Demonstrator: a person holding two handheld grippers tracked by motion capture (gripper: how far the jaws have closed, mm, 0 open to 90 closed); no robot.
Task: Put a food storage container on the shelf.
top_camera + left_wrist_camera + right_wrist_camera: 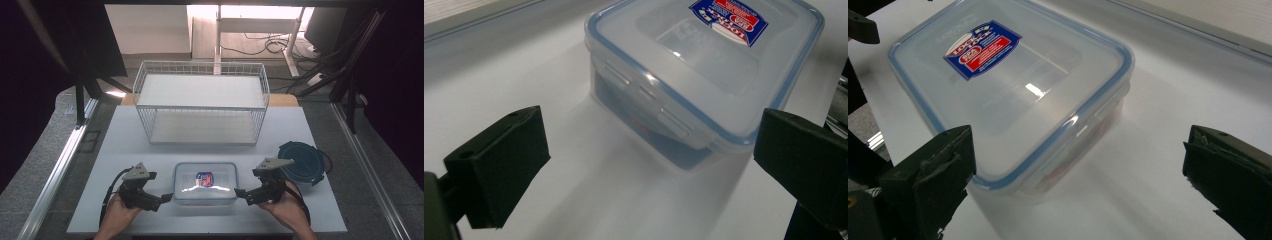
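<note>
A clear plastic food container (205, 183) with a blue-edged snap lid and a red-and-blue label (204, 178) sits on the white worktop (125, 145), near its front edge and roughly centred between the person's two hands. The lid is on the box.

The left hand-held gripper (167, 198) lies just beside the container's left end, its jaws spread wide. In the left gripper view the two black jaws stand far apart at the lower corners, with the container (704, 75) ahead of them and bare worktop between; neither jaw touches the box. The left hand (119, 212) holds the tool from below.

The right hand-held gripper (240, 193) points at the container's right end, also spread open. In the right gripper view the container (1013, 95) reaches down beside the jaw on the view's left, while the other jaw stands well apart over bare worktop. Whether that nearer jaw touches the lid's corner cannot be told. The right hand (287, 210) grips the tool.

Behind the container stands a white wire rack (201, 102) with two shelves. A dark round lid (301, 162) lies on the worktop to the right, just behind the right hand-held gripper.
</note>
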